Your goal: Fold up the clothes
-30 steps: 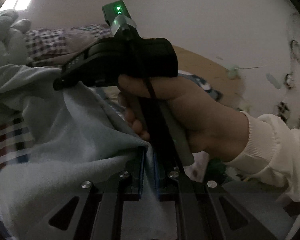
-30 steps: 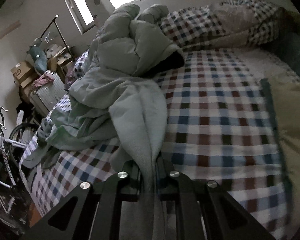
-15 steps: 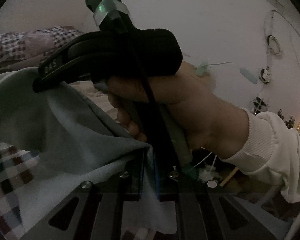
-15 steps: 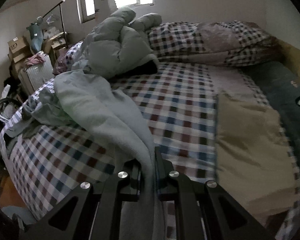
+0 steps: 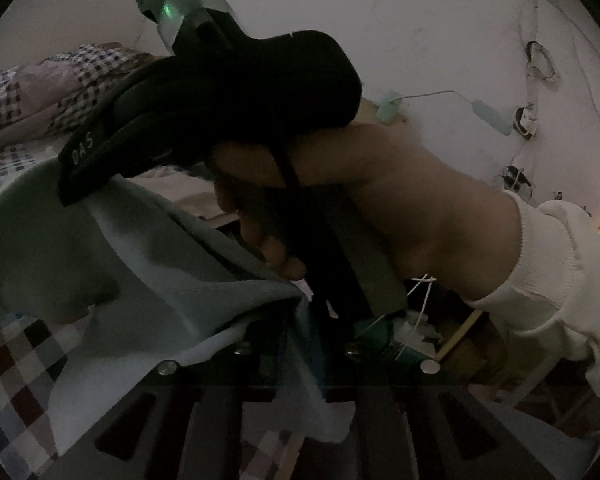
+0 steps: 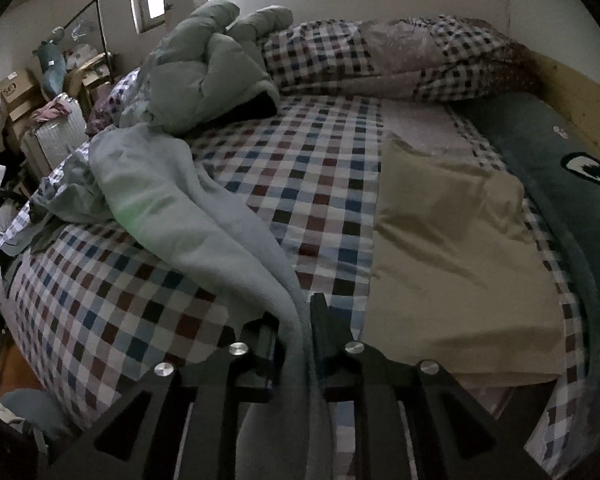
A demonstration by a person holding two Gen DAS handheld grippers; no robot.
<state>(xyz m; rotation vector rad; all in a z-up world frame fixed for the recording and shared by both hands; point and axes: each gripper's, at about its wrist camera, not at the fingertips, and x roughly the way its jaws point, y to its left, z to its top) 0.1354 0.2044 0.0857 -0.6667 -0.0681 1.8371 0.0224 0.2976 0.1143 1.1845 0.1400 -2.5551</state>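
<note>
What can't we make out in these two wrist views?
- Left wrist: right tongs' tips, hidden by their own dark housing and the hand.
- Right wrist: light blue garment's far end, lost in the clothes pile; its type is unclear.
- Both: fabric below the left tongs and right tongs, cut off by the frame edge.

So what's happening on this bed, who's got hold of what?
A person is working with two handheld grippers on a pale blue fleece garment. The right gripper is shut on one part of it, and the left gripper is shut on another edge, so the cloth hangs between them above the checked bedsheet. The left wrist view shows the person's hand, in a white sleeve, holding the other gripper's handle. No fold is laid down yet; more clothes sit heaped at the far side.
</note>
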